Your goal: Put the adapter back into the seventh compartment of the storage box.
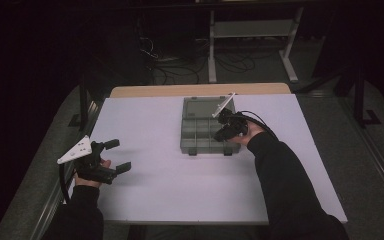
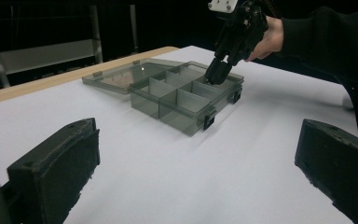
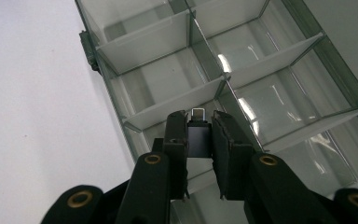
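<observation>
A clear grey compartment box (image 1: 200, 147) lies open at the middle of the white table (image 1: 155, 190), its lid (image 1: 202, 105) folded flat behind it. My right gripper (image 1: 225, 131) hangs over the box's right-hand compartments. In the right gripper view it (image 3: 198, 122) is shut on a small dark block with a metal tip (image 3: 198, 137), just above a divider (image 3: 177, 100). My left gripper (image 1: 117, 156) rests low at the table's left side, open with nothing between its fingers (image 2: 56, 168). From the left gripper view, the box (image 2: 177, 114) and the right gripper (image 2: 219, 72) sit farther off.
A wooden strip (image 1: 200, 90) runs along the table's far edge. Beyond it, metal desk legs (image 1: 212, 55) and loose cables (image 1: 180, 70) lie on the dark floor. White table surface stretches between my left gripper and the box.
</observation>
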Demonstrator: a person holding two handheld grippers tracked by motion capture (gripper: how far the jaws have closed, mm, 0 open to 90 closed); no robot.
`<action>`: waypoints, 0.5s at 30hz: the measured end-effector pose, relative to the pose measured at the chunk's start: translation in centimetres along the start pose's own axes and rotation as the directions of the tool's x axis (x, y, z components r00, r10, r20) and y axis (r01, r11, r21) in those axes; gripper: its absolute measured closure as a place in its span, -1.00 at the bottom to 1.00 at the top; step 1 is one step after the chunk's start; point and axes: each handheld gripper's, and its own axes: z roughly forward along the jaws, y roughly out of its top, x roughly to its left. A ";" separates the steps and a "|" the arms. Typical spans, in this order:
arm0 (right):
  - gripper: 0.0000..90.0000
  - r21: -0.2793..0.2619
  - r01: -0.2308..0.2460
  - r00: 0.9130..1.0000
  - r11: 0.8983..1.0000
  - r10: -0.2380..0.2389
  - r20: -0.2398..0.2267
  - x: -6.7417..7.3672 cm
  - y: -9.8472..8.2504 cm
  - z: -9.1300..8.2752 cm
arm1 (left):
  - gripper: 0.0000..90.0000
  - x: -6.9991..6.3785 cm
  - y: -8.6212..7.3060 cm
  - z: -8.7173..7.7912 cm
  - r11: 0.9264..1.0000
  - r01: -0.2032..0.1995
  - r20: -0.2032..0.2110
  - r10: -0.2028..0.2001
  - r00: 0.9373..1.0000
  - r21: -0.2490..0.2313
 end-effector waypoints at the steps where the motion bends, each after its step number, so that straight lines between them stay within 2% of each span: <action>1: 0.66 -0.001 0.002 1.000 1.000 -0.002 -0.001 0.0 0.0 0.0 | -1.00 0.0 0.0 0.0 1.000 0.000 0.000 0.000 1.000 0.000; 6: 0.64 -0.003 0.002 1.000 1.000 -0.002 -0.003 0.0 0.0 0.1 | -1.00 0.0 0.0 0.0 1.000 0.000 0.001 0.000 1.000 -0.001; 7: 0.58 -0.010 0.000 1.000 1.000 0.000 -0.006 0.0 0.1 0.0 | -1.00 0.0 0.0 0.0 1.000 0.000 0.001 0.000 1.000 -0.001; 15: 0.46 -0.020 -0.012 1.000 1.000 0.012 -0.002 0.0 -0.1 -0.5 | -1.00 0.0 0.0 0.0 1.000 0.001 0.002 -0.001 1.000 -0.001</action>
